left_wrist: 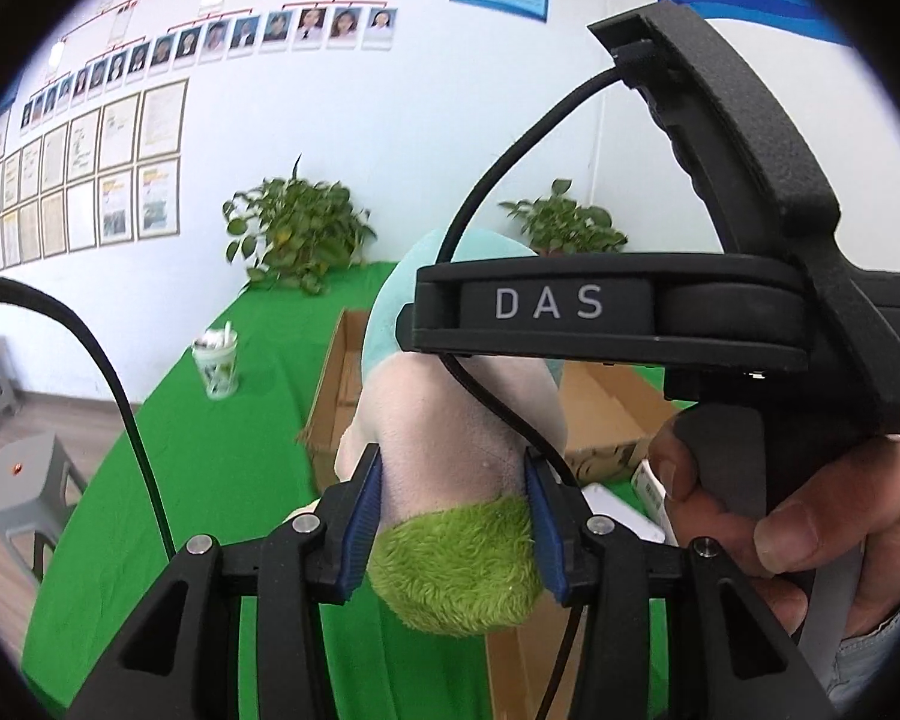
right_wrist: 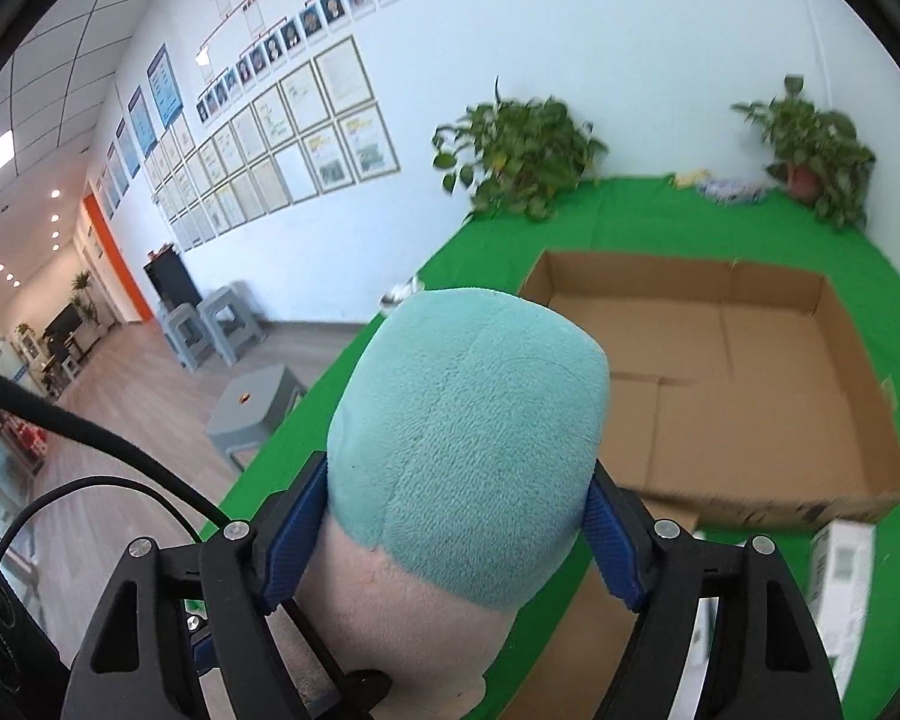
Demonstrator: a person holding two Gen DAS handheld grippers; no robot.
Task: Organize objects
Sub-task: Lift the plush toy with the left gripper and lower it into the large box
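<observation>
A long plush toy point(left_wrist: 450, 450) with a fuzzy green end, a beige middle and a teal end is held in the air between both grippers. My left gripper point(left_wrist: 455, 519) is shut on its green and beige end. My right gripper point(right_wrist: 456, 531) is shut on its teal end point(right_wrist: 468, 444). The right gripper's black body marked DAS point(left_wrist: 630, 312) crosses the left wrist view, with a hand on its handle. An open, empty cardboard box point(right_wrist: 750, 384) lies on the green table point(right_wrist: 660, 216) just beyond the toy.
A white cup point(left_wrist: 216, 360) with items stands left of the box. Two potted plants point(right_wrist: 516, 150) stand at the table's far edge by the wall, small packets between them. A white carton point(right_wrist: 840, 576) lies near the box's front right. Grey stools point(right_wrist: 252, 414) stand left of the table.
</observation>
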